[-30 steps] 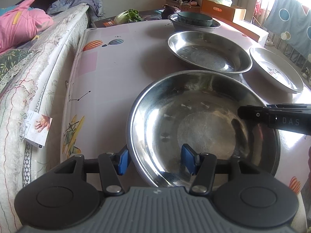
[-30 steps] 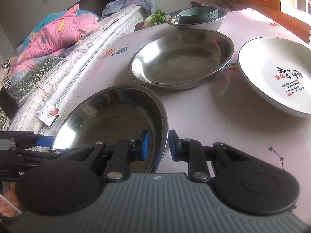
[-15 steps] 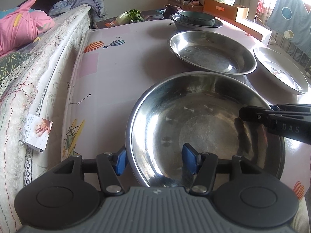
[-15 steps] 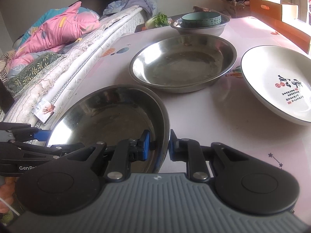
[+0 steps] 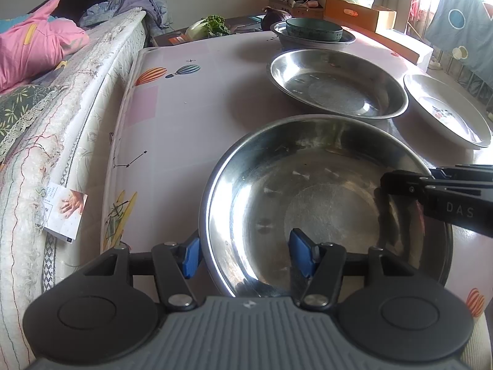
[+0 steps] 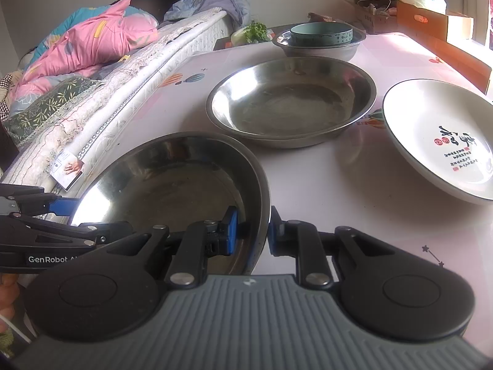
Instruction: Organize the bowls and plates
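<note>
A large steel bowl [image 5: 323,203] is held near the table's front, seen also in the right wrist view [image 6: 172,185]. My left gripper [image 5: 246,256] straddles its left rim with the jaws wide apart, one pad outside, one inside. My right gripper [image 6: 251,234] is shut on the bowl's right rim and shows in the left wrist view [image 5: 400,185]. A second steel bowl [image 6: 291,98] sits behind. A white plate with writing [image 6: 443,135] lies at the right. A teal bowl [image 6: 320,32] sits in a steel bowl [image 6: 317,47] at the back.
The pink patterned table [image 5: 185,117] runs beside a bed with quilts [image 5: 46,108] on the left. Vegetables [image 5: 209,26] and cardboard boxes [image 5: 360,15] stand beyond the far end. A paper tag [image 5: 64,212] hangs off the mattress edge.
The held steel bowl has risen slightly and tilted, with both grippers staying at its rim. The other dishes have not moved.
</note>
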The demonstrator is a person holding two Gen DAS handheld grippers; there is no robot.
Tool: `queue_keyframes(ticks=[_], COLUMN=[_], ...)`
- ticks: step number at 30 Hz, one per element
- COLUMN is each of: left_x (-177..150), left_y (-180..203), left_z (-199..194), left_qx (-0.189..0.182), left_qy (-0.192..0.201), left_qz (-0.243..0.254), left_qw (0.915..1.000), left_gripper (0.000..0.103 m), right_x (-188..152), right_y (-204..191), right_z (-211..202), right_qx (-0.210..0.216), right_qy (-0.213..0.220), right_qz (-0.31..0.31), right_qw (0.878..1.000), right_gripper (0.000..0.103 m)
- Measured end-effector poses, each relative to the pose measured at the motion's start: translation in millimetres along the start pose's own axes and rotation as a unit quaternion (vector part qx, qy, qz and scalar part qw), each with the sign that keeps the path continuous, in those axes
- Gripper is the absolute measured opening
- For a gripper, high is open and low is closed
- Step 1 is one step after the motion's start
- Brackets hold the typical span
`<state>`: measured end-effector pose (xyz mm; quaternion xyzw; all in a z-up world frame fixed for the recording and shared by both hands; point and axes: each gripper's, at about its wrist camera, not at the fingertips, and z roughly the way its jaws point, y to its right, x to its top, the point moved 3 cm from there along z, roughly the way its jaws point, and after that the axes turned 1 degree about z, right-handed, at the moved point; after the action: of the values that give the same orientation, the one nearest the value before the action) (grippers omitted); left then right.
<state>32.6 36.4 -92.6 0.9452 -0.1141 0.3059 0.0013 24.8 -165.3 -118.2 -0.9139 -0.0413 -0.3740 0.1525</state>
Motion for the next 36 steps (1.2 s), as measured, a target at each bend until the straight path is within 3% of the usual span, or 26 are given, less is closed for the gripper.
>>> queue_keyframes(ticks=[36], left_x=[1.7], left_y=[0.8], left_z=[-6.4], left_qx=[-0.001], left_qy=[0.004], left_qz=[-0.004], left_qw=[1.0000], left_gripper=[0.060], right_x=[2.0], right_y=[0.7], right_z=[-4.1], right_qx=[0.000], right_qy=[-0.001], right_qz=[0.004], right_qw=[1.000], right_gripper=[0.019])
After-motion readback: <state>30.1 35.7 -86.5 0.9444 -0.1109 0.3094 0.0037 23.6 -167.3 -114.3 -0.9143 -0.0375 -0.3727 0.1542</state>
